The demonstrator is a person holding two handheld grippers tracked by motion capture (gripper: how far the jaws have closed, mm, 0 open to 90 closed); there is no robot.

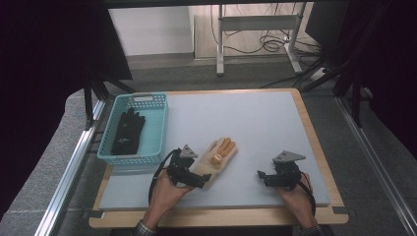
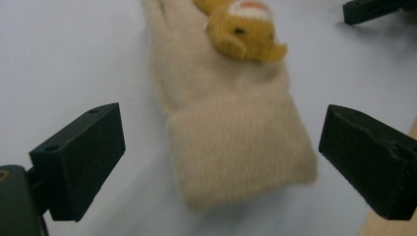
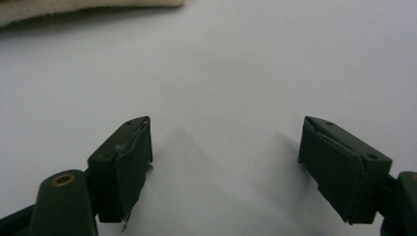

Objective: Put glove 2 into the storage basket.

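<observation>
Glove (image 1: 220,155): beige knit, lies flat on the mat (image 1: 255,128), near the front edge and left of centre. Cuff points toward the person, fingers point away and a bit right.
Glove detail: small orange-brown animal patch (image 2: 246,29) sewn on the back, just above the cuff (image 2: 236,147) in the left gripper view.
Left gripper (image 1: 196,178): held in the left hand (image 1: 164,194), sits right at the cuff end of the glove.
Left jaws: spread wide, one on each side of the cuff, wider than the cuff itself. Holding nothing. Cannot tell from the blur whether the tips touch the fabric.
Right gripper (image 1: 263,176): held in the right hand (image 1: 295,196), low over bare mat, well apart from the glove on its right side.
Right jaws: also wide open, nothing between them but mat. Edge of the beige glove shows at the top left of the right gripper view.
Basket (image 1: 158,129): light blue plastic, at the left edge of the mat, behind the left gripper.
Basket contents: one black glove (image 1: 128,132) lying lengthwise inside.
Mat: pale grey, covers most of the wooden table (image 1: 314,147).
Background: desk legs (image 1: 220,44) and loose cables (image 1: 273,44) on the floor behind the table.
</observation>
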